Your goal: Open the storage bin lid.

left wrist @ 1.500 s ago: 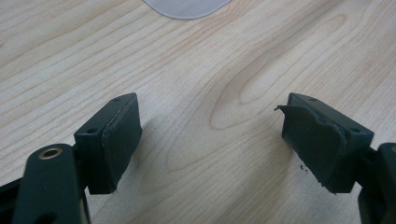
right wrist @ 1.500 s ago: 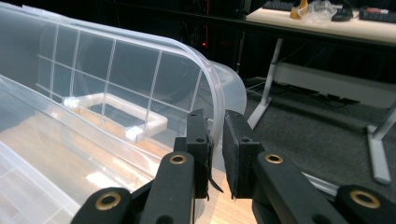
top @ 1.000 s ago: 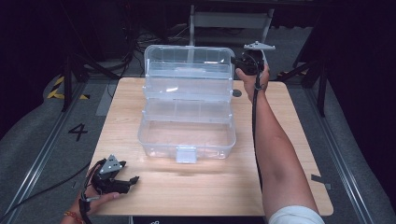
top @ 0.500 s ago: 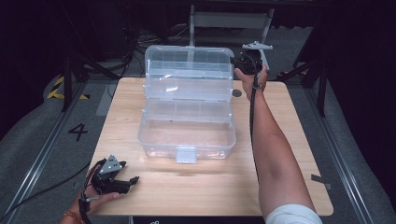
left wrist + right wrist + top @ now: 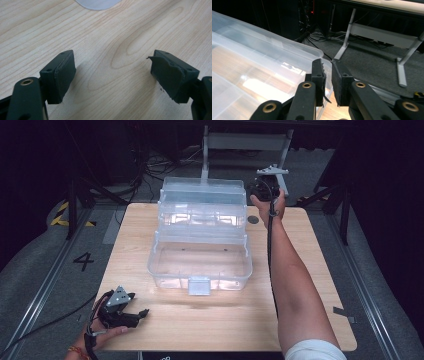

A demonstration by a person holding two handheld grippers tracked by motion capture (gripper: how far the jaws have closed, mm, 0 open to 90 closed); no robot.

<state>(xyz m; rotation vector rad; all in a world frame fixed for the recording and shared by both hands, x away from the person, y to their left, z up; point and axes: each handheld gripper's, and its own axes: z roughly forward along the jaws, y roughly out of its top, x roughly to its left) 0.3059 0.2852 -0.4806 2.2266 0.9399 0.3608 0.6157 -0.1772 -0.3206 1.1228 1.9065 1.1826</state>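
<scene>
Tongs first: your right tongs [image 5: 327,82] pinch the raised lid [image 5: 202,195] of the clear box [image 5: 200,265], left tongs [image 5: 112,77] gape empty over the table [image 5: 105,37] nearer you; next, probably swing it shut.

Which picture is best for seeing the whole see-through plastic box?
The high view is best: the clear box shows whole there, its lid open, standing on the wooden table. The right gripper view shows just its lid's corner, at the right gripper. The left gripper view catches a small pale piece at its top edge, probably the box's latch.
</scene>
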